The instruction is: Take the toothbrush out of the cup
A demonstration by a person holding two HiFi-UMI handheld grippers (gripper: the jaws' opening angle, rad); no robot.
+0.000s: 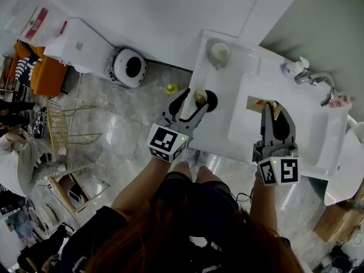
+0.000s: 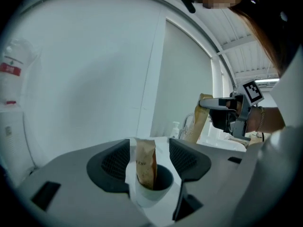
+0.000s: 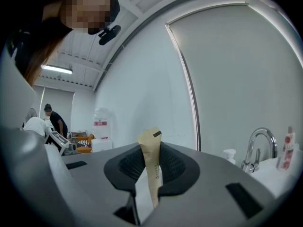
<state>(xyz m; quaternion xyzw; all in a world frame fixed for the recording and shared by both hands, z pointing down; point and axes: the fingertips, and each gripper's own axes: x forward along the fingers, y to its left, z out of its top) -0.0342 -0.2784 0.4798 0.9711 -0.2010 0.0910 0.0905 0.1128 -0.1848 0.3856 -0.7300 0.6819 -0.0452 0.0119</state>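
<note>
White counter (image 1: 226,131), toothbrush (image 2: 145,167) upright in cup (image 2: 148,196)

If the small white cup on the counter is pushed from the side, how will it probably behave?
Probably light: the cup looks small and holds only a paper-wrapped toothbrush, so it may slide on the smooth counter. It may also tip, because the toothbrush stands well above its rim.
</note>
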